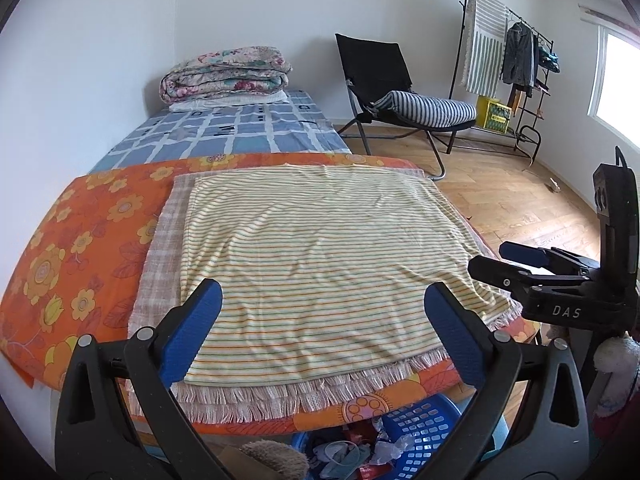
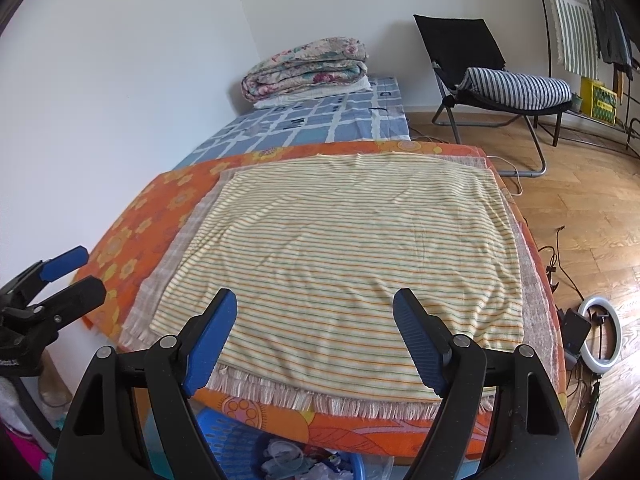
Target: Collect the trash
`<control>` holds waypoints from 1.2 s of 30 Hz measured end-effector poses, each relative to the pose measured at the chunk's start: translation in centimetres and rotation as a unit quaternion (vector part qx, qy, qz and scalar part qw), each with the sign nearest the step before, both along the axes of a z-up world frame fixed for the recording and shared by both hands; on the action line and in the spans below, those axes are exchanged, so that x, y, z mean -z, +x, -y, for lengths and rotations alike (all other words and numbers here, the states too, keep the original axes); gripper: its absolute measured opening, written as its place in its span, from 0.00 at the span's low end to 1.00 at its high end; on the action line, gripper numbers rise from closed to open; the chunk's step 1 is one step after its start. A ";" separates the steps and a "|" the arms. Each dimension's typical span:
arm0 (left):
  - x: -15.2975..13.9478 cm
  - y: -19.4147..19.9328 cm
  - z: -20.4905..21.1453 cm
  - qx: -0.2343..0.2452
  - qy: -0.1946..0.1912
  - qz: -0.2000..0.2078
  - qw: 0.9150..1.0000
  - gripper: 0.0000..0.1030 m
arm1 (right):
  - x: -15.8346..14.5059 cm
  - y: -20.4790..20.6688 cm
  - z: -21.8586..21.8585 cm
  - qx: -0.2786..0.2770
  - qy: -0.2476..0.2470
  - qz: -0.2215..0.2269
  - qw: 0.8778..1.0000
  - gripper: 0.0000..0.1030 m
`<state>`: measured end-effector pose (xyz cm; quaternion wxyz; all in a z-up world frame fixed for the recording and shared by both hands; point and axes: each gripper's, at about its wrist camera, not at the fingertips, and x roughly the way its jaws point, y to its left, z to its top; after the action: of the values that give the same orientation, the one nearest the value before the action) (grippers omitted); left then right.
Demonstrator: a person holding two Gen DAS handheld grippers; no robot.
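A blue plastic basket (image 1: 420,420) holding crumpled wrappers and plastic trash (image 1: 360,456) sits on the floor below the near edge of the bed; it also shows in the right wrist view (image 2: 224,440) with its trash (image 2: 296,460). My left gripper (image 1: 322,308) is open and empty above the striped cloth (image 1: 320,248) near the bed's edge. My right gripper (image 2: 314,316) is open and empty over the same striped cloth (image 2: 340,248). Each gripper shows in the other's view: the right gripper (image 1: 504,262) and the left gripper (image 2: 76,272). No loose trash shows on the cloth.
An orange flowered sheet (image 1: 80,240) covers the bed, with a folded quilt (image 1: 228,74) at the far end. A black chair with a striped cushion (image 1: 428,110) and a clothes rack (image 1: 504,60) stand at the back. A ring light (image 2: 604,336) and cables lie on the wooden floor.
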<state>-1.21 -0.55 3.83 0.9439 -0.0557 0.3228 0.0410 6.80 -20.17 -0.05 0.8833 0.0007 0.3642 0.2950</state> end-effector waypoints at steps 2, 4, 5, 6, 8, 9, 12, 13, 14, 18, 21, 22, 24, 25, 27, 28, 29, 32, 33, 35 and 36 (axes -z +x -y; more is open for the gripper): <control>0.0 -0.1 0.1 0.000 0.000 0.001 1.000 1.00 | 0.1 0.1 0.1 0.001 0.002 -0.004 1.000 0.78; 0.0 -0.1 0.0 0.000 0.000 0.000 1.000 1.00 | 0.2 0.1 0.0 0.001 0.003 -0.007 1.000 0.78; 0.0 -0.1 0.0 0.000 -0.001 0.000 1.000 1.00 | 0.3 0.1 0.0 0.000 0.002 -0.007 1.000 0.78; 0.0 -0.1 0.0 0.000 -0.001 0.000 1.000 1.00 | 0.3 0.1 0.0 0.000 0.001 -0.007 1.000 0.78; 0.0 -0.1 0.0 0.000 0.000 0.000 1.000 1.00 | 0.3 0.1 -0.1 0.000 -0.001 -0.004 1.000 0.78; 0.0 0.0 0.0 0.000 0.000 0.000 1.000 1.00 | 0.3 0.0 -0.1 -0.001 -0.002 -0.003 1.000 0.78; 0.0 -0.1 0.1 0.000 0.000 0.001 1.000 1.00 | 0.3 0.0 -0.2 -0.001 -0.003 -0.004 1.000 0.78; 0.0 -0.1 0.1 0.000 0.000 0.000 1.000 1.00 | 0.3 0.0 -0.2 -0.002 -0.003 -0.005 1.000 0.78; 0.0 -0.1 0.1 0.000 -0.001 0.000 1.000 1.00 | 0.4 0.0 -0.3 -0.003 -0.003 -0.005 1.000 0.78; 0.0 -0.1 0.1 0.001 -0.001 0.000 1.000 1.00 | 0.4 0.0 -0.3 -0.002 -0.004 -0.005 1.000 0.78; 0.1 -0.1 0.2 0.001 -0.001 -0.001 1.000 1.00 | 0.5 0.1 -0.3 -0.001 -0.003 -0.009 1.000 0.78; 0.1 -0.2 0.3 0.001 -0.001 -0.002 1.000 1.00 | 0.6 0.1 -0.2 -0.001 -0.002 -0.011 1.000 0.78; 0.1 -0.2 0.3 0.001 -0.002 -0.003 1.000 1.00 | 0.7 0.1 -0.2 -0.002 0.000 -0.015 1.000 0.78; 0.1 -0.2 0.4 0.001 -0.001 -0.003 1.000 1.00 | 0.7 0.1 -0.2 -0.002 0.000 -0.015 1.000 0.78; 0.1 -0.2 0.3 0.000 0.000 -0.002 1.000 1.00 | 0.8 0.1 -0.3 -0.002 -0.003 -0.014 1.000 0.78; 0.2 -0.2 0.3 -0.002 0.001 -0.002 1.000 1.00 | 0.8 0.1 -0.3 -0.003 -0.003 -0.014 1.000 0.78; 0.2 -0.2 0.3 -0.003 0.001 -0.002 1.000 1.00 | 0.8 0.1 -0.3 -0.003 -0.002 -0.015 1.000 0.78; 0.4 -0.3 0.2 -0.004 -0.002 -0.004 1.000 1.00 | 0.8 0.2 -0.3 -0.004 -0.002 -0.016 1.000 0.78; 0.4 -0.2 0.2 -0.004 -0.004 -0.006 1.000 1.00 | 0.9 0.2 -0.2 -0.003 -0.003 -0.016 1.000 0.78; 0.6 -0.2 0.1 -0.005 -0.005 -0.009 1.000 1.00 | 0.8 0.2 -0.3 -0.004 -0.002 -0.016 1.000 0.78; 0.6 -0.2 0.1 -0.006 -0.004 -0.010 1.000 1.00 | 0.8 0.2 -0.3 -0.004 -0.002 -0.016 1.000 0.78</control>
<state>-1.40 -0.70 3.24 0.9402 -0.0612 0.3318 0.0459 6.96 -19.92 -0.89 0.8763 0.0019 0.3788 0.2976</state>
